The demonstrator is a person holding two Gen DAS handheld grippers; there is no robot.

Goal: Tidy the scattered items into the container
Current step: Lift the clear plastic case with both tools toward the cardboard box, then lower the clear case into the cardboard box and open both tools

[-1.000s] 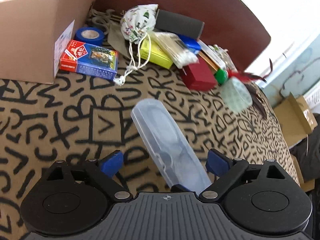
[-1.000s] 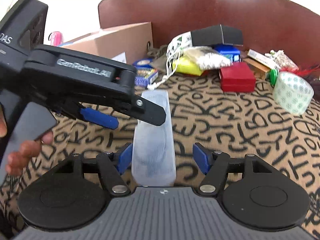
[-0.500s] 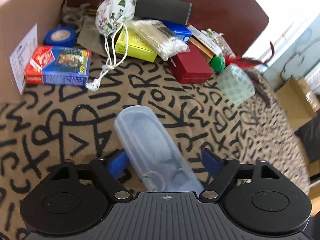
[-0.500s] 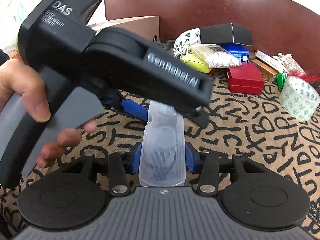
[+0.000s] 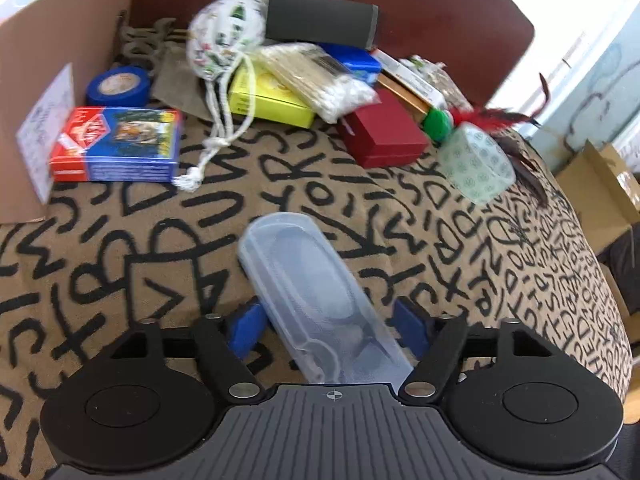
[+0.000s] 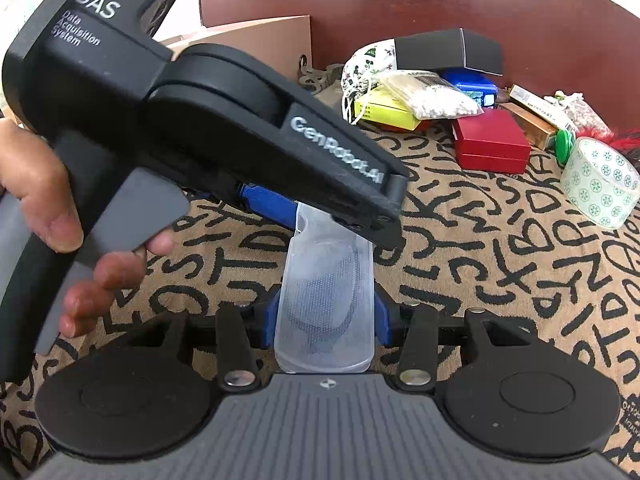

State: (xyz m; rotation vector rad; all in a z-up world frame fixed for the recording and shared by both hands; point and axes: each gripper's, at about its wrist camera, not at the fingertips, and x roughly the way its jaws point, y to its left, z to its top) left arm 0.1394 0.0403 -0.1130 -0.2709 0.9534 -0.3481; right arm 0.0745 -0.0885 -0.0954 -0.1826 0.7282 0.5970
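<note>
Clear case [image 6: 326, 300] sits clamped between the right gripper's [image 6: 324, 322] blue pads, above the lettered cloth [image 5: 120, 248]. At its far end the left gripper [image 5: 326, 330] straddles it with fingers spread, the right pad clear of the plastic. Little looks tidied: cards [image 5: 116, 144], pouch [image 5: 228, 36], red box [image 5: 384, 136], tape roll [image 5: 476, 164] and more lie outside the cardboard box [image 5: 52, 60]. A brown chair back [image 5: 440, 4] stands behind the pile, daylight beyond.

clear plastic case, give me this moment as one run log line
item: clear plastic case | right gripper: shut on it | left gripper: open around it | cardboard box: not reached
</note>
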